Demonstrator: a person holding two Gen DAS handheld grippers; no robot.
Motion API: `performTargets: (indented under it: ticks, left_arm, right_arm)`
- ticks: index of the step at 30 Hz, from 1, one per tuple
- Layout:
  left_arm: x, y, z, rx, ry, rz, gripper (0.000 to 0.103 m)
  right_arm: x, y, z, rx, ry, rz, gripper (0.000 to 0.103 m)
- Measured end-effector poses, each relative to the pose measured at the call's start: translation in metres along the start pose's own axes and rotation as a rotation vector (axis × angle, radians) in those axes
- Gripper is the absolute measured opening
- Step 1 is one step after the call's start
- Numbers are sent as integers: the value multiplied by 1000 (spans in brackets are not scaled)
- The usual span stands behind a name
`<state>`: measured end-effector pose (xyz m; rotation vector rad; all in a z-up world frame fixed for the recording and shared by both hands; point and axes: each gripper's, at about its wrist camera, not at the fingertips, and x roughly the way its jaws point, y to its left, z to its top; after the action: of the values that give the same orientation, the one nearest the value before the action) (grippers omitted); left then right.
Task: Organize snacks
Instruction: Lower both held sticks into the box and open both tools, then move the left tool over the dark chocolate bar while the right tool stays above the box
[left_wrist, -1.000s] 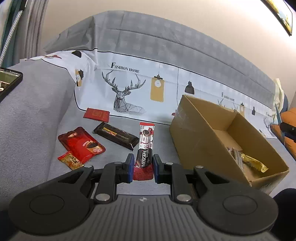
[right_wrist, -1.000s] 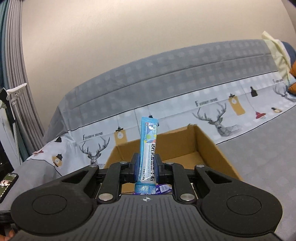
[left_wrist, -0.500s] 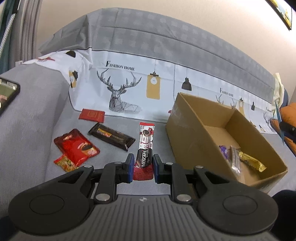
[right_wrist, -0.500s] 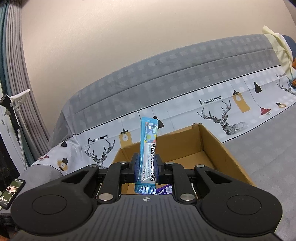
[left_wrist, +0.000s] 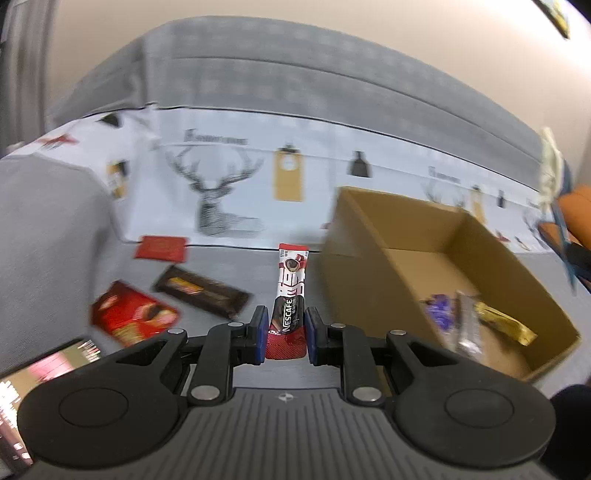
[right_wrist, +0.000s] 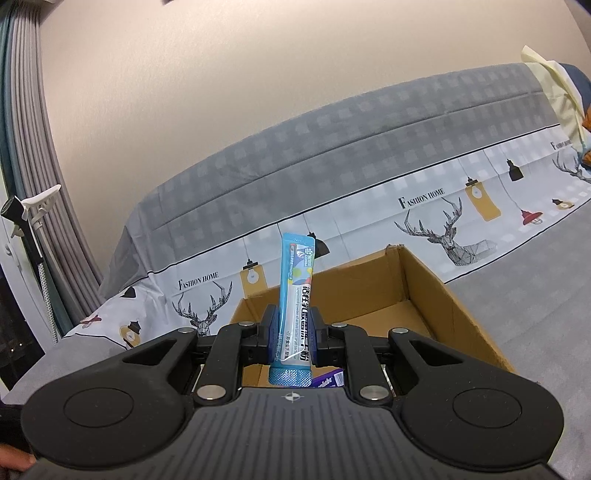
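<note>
Left hand-held gripper (left_wrist: 285, 332) was clamped on the Nescafe stick (left_wrist: 289, 302), left of the cardboard box (left_wrist: 369, 295). Right hand-held gripper (right_wrist: 291, 341) pinched the blue sachet (right_wrist: 296, 291) upright over the box's near end. Step looked like drop-off; next: lower right, release, then swing left across.

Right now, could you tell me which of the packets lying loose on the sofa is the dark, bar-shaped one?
It is the dark brown bar, lying between the flat red sachet and the larger red packet; both others are red.
</note>
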<state>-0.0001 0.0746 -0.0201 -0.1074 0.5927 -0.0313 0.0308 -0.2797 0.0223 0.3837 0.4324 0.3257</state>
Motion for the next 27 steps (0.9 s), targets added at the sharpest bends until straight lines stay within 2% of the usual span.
performTargets:
  ticks: [7, 14, 16, 17, 18, 19, 21, 24, 27]
  left_arm:
    - [11, -68, 23, 61, -45, -146, 23]
    - [40, -141, 53, 111, -33, -256, 24]
    - [50, -153, 60, 115, 7, -285, 43]
    - [51, -155, 61, 113, 8, -285, 66]
    - [47, -153, 62, 103, -19, -268, 77]
    - [44, -148, 62, 92, -40, -255, 81]
    - [38, -133, 59, 63, -62, -221, 83]
    - [29, -97, 43, -5, -86, -82, 85]
    - [32, -55, 17, -65, -64, 90, 85]
  right_arm:
    - [14, -1, 0, 27, 44, -54, 18]
    - [34, -8, 1, 50, 97, -148, 18]
    - [39, -10, 1, 60, 93, -166, 23]
    - [40, -11, 1, 61, 85, -179, 23]
    - [42, -11, 1, 64, 79, -195, 35]
    - [43, -12, 1, 68, 77, -209, 61]
    - [42, -15, 1, 82, 66, -229, 80]
    - [35, -16, 0, 90, 40, -197, 81]
    - [30, -15, 0, 85, 19, -183, 82]
